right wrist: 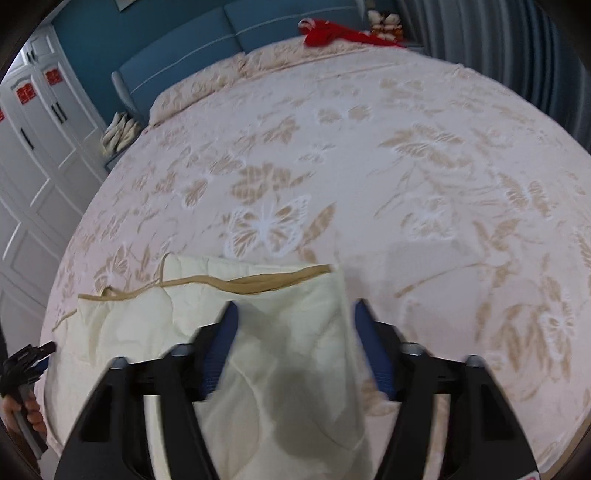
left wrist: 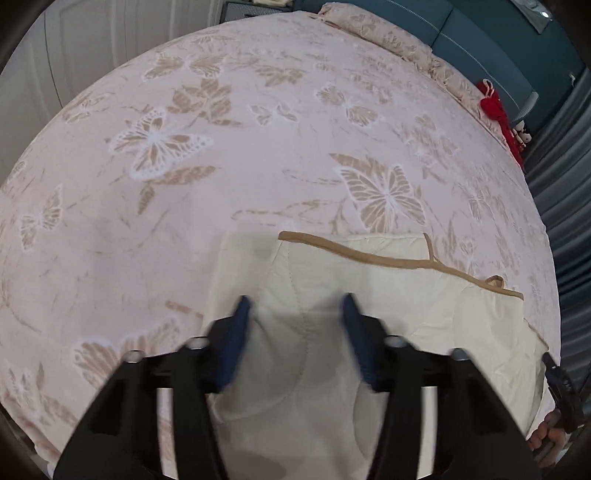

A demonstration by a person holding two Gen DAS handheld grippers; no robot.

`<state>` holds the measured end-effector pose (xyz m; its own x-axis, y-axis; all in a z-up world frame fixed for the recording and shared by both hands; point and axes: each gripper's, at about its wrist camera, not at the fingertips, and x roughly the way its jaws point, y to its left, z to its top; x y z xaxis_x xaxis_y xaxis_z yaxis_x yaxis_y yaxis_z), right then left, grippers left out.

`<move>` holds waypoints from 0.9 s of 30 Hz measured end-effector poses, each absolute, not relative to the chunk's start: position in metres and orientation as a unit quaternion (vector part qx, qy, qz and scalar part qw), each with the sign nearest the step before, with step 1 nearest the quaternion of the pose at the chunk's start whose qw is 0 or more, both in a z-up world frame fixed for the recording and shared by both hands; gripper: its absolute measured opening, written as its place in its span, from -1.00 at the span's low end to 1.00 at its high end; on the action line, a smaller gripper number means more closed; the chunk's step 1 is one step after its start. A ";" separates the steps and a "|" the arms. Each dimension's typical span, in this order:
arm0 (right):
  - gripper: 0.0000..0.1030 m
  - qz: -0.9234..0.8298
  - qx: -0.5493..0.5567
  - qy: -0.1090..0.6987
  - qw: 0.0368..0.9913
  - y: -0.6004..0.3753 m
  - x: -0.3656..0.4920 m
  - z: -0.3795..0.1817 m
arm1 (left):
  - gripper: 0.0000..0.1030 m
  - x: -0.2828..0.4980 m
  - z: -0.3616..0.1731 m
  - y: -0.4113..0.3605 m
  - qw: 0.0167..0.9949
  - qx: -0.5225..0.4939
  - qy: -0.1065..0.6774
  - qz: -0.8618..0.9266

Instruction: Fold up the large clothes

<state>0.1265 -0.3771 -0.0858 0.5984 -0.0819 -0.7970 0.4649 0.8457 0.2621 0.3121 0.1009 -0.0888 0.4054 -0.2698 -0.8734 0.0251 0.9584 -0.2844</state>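
Observation:
A cream quilted cloth point(left wrist: 388, 295) with tan edging lies folded on the bed near its front edge; it also shows in the right wrist view point(right wrist: 280, 317). My left gripper point(left wrist: 297, 306) is open above the cloth's left end, nothing between its blue fingers point(left wrist: 240, 321). My right gripper point(right wrist: 293, 314) is open above the cloth's right end, its right finger point(right wrist: 373, 343) past the cloth's edge. Each gripper appears at the edge of the other's view: the right one point(left wrist: 561, 384) and the left one point(right wrist: 26, 362).
The bed point(left wrist: 258, 110) has a pink spread with butterfly and leaf patterns. A pillow point(left wrist: 388, 37) lies along the blue headboard point(right wrist: 184, 48). A red item point(right wrist: 332, 31) lies at the far corner. White wardrobe doors point(right wrist: 37, 147) stand at the side, grey curtains point(left wrist: 565, 166) opposite.

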 end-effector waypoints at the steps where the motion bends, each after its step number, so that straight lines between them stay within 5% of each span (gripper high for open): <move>1: -0.72 -0.157 0.225 0.428 0.861 -0.376 0.131 -0.088 | -0.60 0.313 -0.086 0.099 0.832 -0.112 0.535 -0.093; 4: -0.84 -0.150 0.217 0.425 0.866 -0.373 0.137 -0.081 | -0.77 0.314 -0.069 0.101 0.846 -0.115 0.512 -0.092; 10: -0.87 -0.162 0.211 0.350 0.898 -0.375 0.138 -0.034 | -0.79 0.323 -0.052 0.100 0.869 -0.092 0.481 -0.063; 27: -0.84 -0.199 0.202 0.428 0.858 -0.382 0.164 -0.142 | -0.72 0.323 -0.127 0.074 0.877 0.000 0.481 -0.002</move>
